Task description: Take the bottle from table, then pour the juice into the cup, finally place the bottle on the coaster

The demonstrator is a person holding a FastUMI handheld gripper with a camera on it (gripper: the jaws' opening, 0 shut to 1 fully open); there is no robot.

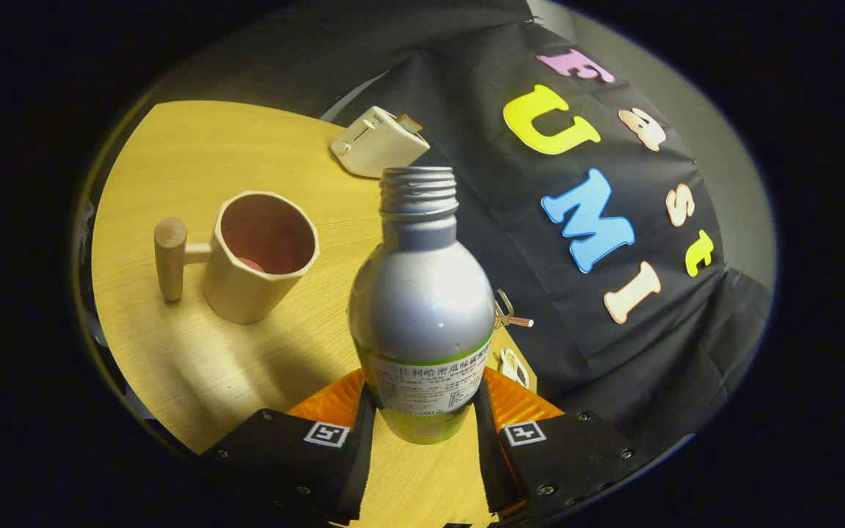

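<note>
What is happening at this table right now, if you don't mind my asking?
A hand-held tool is shut on the lower part of an uncapped silver bottle, one finger pressing on each side. The view is tilted, so the bottle seems lifted off the wooden table. A beige cup with a wooden handle sits beyond the fingers, beside the bottle. Nothing is pouring yet. A small toaster stands farther back.

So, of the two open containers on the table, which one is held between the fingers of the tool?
The silver bottle, cap off, is clamped between the tool fingers. The beige cup with the wooden handle stands apart, beyond them.
</note>
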